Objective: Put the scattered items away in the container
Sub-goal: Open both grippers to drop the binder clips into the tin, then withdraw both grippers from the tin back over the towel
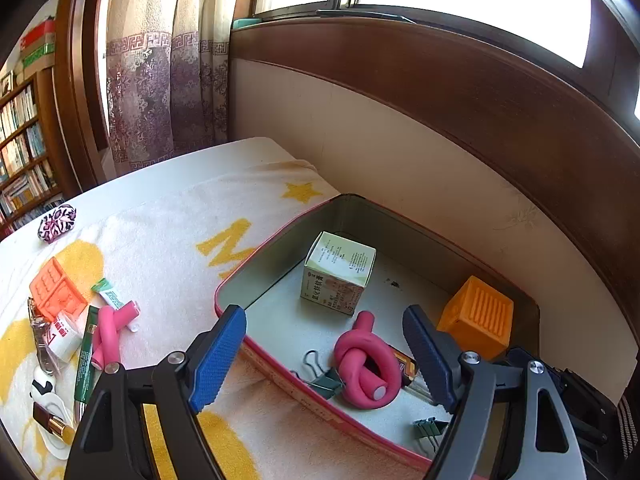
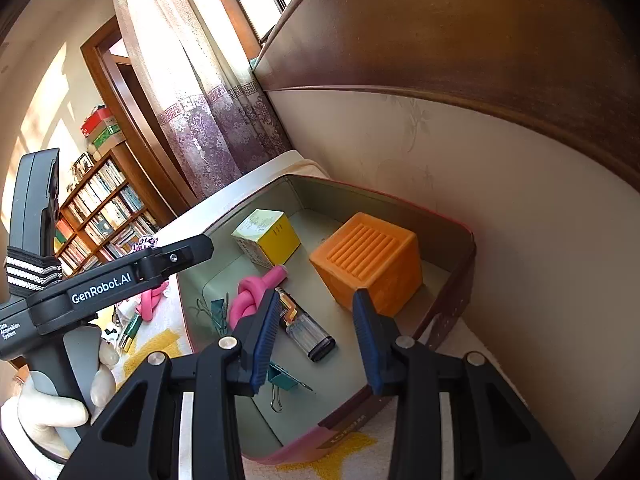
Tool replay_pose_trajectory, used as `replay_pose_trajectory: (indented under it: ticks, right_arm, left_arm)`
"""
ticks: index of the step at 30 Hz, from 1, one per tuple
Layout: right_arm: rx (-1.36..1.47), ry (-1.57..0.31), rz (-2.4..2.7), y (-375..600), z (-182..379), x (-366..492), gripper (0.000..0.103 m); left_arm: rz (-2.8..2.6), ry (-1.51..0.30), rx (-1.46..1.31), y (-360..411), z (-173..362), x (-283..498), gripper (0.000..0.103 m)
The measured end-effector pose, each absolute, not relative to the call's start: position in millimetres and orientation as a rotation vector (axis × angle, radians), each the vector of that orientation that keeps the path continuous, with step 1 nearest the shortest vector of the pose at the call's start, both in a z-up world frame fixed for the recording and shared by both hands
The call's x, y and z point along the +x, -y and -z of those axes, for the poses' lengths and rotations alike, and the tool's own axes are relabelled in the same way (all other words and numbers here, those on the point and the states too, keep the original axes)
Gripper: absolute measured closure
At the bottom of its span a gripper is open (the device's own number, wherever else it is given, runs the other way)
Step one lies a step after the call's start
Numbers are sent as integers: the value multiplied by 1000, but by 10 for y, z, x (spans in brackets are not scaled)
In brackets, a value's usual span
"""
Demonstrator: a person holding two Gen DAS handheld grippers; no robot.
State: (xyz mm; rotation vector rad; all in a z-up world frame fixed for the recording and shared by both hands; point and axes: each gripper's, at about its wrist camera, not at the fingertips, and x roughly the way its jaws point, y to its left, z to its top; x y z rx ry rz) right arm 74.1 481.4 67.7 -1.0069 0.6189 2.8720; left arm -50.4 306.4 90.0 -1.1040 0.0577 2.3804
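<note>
Left wrist view shows your left tongs (image 1: 324,356) spread wide over the tin container (image 1: 400,216), nothing between them. The knotted pink foam roller (image 1: 366,364) lies inside, at 6 o'clock from the medicine box (image 1: 340,272). Your right tongs (image 2: 316,340) stand partly apart, empty, above the lighter (image 2: 310,334). Another pink roller (image 1: 108,332) lies outside at 9 o'clock.

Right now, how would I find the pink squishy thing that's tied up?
Look inside the metal tin against the headboard. Near its front edge lies a knotted pink foam stick, beside a green clip. The other pink stick, outside on the blanket, has no knot.
</note>
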Motion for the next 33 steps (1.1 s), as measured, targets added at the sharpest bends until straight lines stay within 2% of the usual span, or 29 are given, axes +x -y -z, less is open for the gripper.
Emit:
replay_pose_trajectory:
  ticks: [16,18,20,33]
  right_arm:
    - [-1008,-583,-2893,-4647,-722,760,61]
    - [-1002,-581,-2897,-4609,-736,762,47]
    - [-980,-567,-2905,-4560,-764,779,40]
    - [-1017,-501,-2980,-4098,-842,742,35]
  left_arm:
    - [-2427,-46,-1187,-2625,-754,-497,21]
    - [-2437,-39,-1195,-2538,-750,-494,21]
    - [-2447,-27,-1204,-2436,-742,-491,21]
    - [-2580,-1,-1261,-1484,-617,-357,21]
